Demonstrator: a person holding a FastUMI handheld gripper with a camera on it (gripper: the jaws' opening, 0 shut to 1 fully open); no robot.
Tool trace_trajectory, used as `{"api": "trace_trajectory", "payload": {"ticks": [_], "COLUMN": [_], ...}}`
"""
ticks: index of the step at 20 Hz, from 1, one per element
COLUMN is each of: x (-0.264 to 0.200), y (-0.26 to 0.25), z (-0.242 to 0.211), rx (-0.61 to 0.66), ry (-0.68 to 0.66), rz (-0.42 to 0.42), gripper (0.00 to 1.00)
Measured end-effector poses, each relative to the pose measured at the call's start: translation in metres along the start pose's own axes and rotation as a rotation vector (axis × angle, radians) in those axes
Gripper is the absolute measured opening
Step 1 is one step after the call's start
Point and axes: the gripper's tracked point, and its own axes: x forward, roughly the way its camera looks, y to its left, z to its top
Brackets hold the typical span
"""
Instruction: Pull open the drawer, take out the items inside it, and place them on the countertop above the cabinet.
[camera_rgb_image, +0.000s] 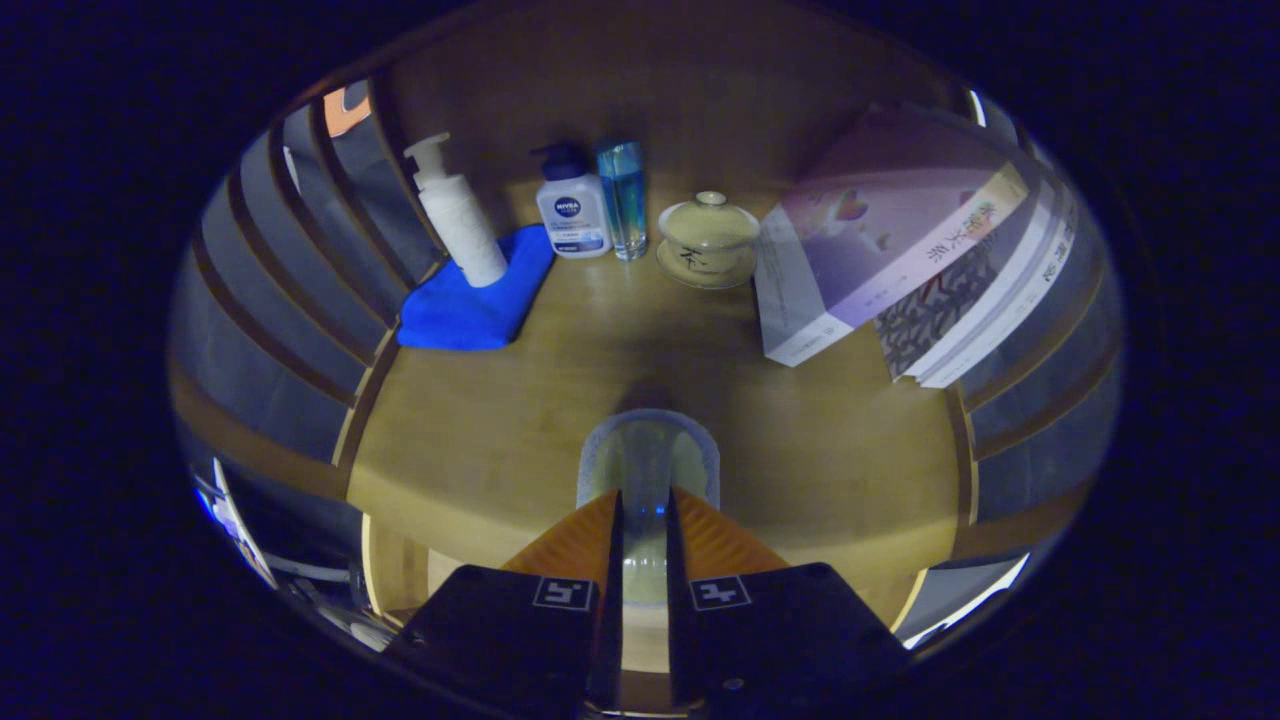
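My gripper hovers over the front part of the wooden countertop. Its fingers stand close together and are shut on a clear glass cup. The cup's rounded, see-through body pokes out just ahead of the fingertips and is wider than the gap between them. Its lower part is hidden behind the fingers, so I cannot tell whether it touches the wood.
Along the back stand a white pump bottle on a blue cloth, a small white bottle with a dark cap, a clear blue bottle and a lidded tea bowl. Books lean at the right. Slatted side walls flank the countertop.
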Motion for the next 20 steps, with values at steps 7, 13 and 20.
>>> {"api": "trace_trajectory", "payload": {"ticks": [7,13,20], "x": [0.008,-0.011,-0.046], "y": [-0.002,-0.003,-0.003], "z": [0.004,0.013,0.003], "rx": [0.016,0.058,0.044], "ry": [-0.018,-0.138,-0.311], "rz": [0.018,0.037,0.018], "gripper": [0.26,0.67,0.76]}}
